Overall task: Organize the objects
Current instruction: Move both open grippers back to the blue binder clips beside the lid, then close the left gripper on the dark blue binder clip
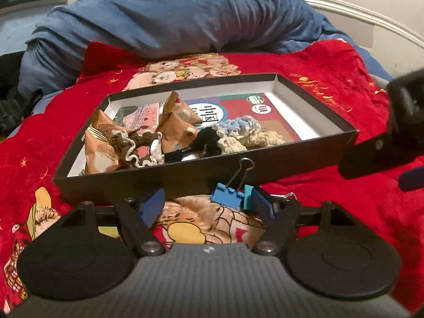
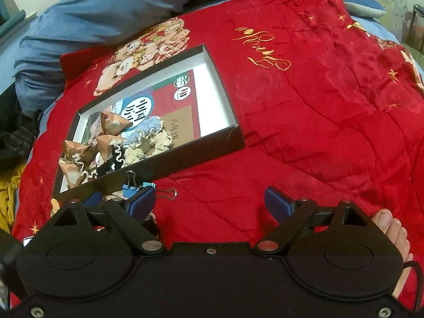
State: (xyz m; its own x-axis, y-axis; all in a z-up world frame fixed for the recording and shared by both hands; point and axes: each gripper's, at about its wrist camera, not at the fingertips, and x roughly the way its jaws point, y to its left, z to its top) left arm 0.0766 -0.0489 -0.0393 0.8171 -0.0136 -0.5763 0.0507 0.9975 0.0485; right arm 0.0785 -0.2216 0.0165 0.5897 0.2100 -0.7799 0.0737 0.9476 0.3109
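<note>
At the bottom of the left wrist view, the left gripper is being held low over a red quilted blanket printed with cartoon bears and gold stars. Its blue-padded fingers are standing wide apart, pressing on nothing. Between the fingertips, slightly right of centre, a cluster of blue and teal binder clips is lying on the blanket, just against the near wall of a shallow black box; the right fingertip is very close to the clips, though contact cannot be told.

In the right wrist view, the right gripper is being held over bare red blanket, its fingers also spread wide and empty. The same clips are seen at its left fingertip. Bare toes are showing at the lower right edge.

Further up, the box is lying open in mid-frame, white inside. Within it, tan triangular snack packets, a brown-and-white scrunchie, a black scrunchie and cream and light-blue scrunchies are being kept toward the near left, on top of a red printed booklet.

Beyond the box, a rumpled blue duvet is filling the upper frame, with a white curved bed rail and pale wall at the upper right.
</note>
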